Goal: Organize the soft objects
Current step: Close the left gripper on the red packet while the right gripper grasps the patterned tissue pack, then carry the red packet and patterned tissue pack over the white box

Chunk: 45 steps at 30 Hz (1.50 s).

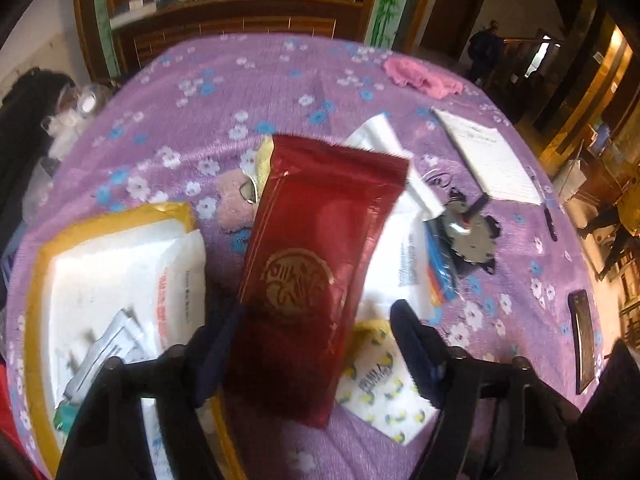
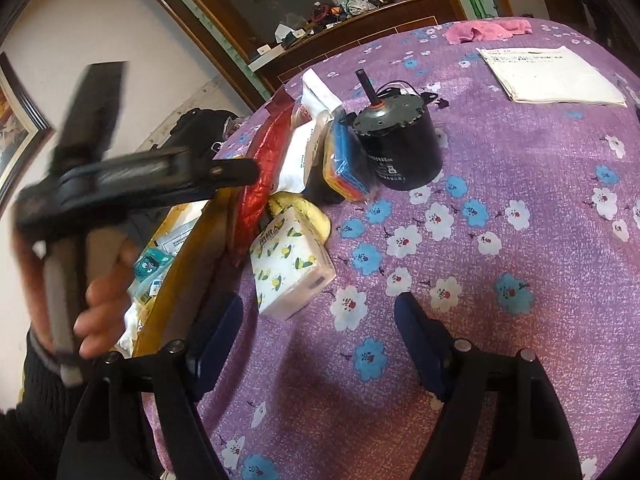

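1. Left gripper point(image 1: 312, 314): red foil pouch point(image 1: 316, 216) between the jaws at frame centre, not clamped. Left-of-frame pad touching its edge, other pad clear of it.
2. Right gripper point(image 2: 320, 302): jaws released, empty, over the purple floral cloth on the surface point(image 2: 520, 200).
3. Likely step: grasp pouch, then drop into yellow-rimmed box point(image 1: 40, 280) at lower left. Best to centre before closing and squeeze gently. Glossy foil looks slippery, thin and flexible.
4. Tissue pack point(image 2: 288, 264), left of centre in right view: soft block, printed film wrap. Black motor point(image 2: 400, 152): rigid cylinder, best left alone.
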Each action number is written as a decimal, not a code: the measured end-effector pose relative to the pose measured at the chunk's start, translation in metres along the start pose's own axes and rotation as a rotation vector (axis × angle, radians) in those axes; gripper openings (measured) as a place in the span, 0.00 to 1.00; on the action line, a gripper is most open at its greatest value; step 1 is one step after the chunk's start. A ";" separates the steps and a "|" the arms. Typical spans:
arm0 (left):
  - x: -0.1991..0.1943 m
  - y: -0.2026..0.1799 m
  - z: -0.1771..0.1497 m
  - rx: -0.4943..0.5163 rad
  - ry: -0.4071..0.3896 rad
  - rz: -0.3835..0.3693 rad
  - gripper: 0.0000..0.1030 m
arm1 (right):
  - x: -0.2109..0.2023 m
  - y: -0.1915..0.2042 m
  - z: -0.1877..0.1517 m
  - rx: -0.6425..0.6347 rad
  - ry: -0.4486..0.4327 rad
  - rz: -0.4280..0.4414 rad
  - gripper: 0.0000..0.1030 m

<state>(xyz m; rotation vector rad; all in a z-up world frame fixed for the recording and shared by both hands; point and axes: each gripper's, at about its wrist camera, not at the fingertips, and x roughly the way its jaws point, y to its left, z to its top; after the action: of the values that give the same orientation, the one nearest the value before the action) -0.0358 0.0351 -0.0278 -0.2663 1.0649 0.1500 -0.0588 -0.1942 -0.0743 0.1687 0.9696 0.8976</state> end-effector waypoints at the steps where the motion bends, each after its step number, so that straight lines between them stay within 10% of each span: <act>1: 0.006 0.000 0.002 0.010 0.016 0.023 0.58 | 0.000 0.001 0.000 -0.005 0.000 -0.001 0.75; 13: -0.010 -0.004 -0.003 0.036 -0.017 0.007 0.19 | 0.009 0.003 0.006 -0.012 0.040 0.034 0.75; 25: -0.069 0.011 -0.039 -0.104 -0.083 -0.155 0.14 | 0.061 0.029 0.032 -0.101 0.127 -0.046 0.69; 28: -0.080 0.019 -0.052 -0.150 -0.093 -0.159 0.13 | 0.060 0.038 0.026 -0.166 0.097 -0.140 0.51; 34: -0.091 0.014 -0.074 -0.164 -0.103 -0.188 0.13 | 0.027 0.029 0.015 -0.125 0.032 -0.093 0.25; 45: -0.103 -0.010 -0.097 -0.128 -0.108 -0.247 0.13 | -0.009 0.013 -0.003 -0.050 -0.028 -0.049 0.21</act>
<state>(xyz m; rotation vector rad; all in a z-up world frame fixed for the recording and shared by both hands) -0.1645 -0.0022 0.0198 -0.4973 0.9088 0.0097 -0.0704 -0.1930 -0.0639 0.1141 0.9206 0.8716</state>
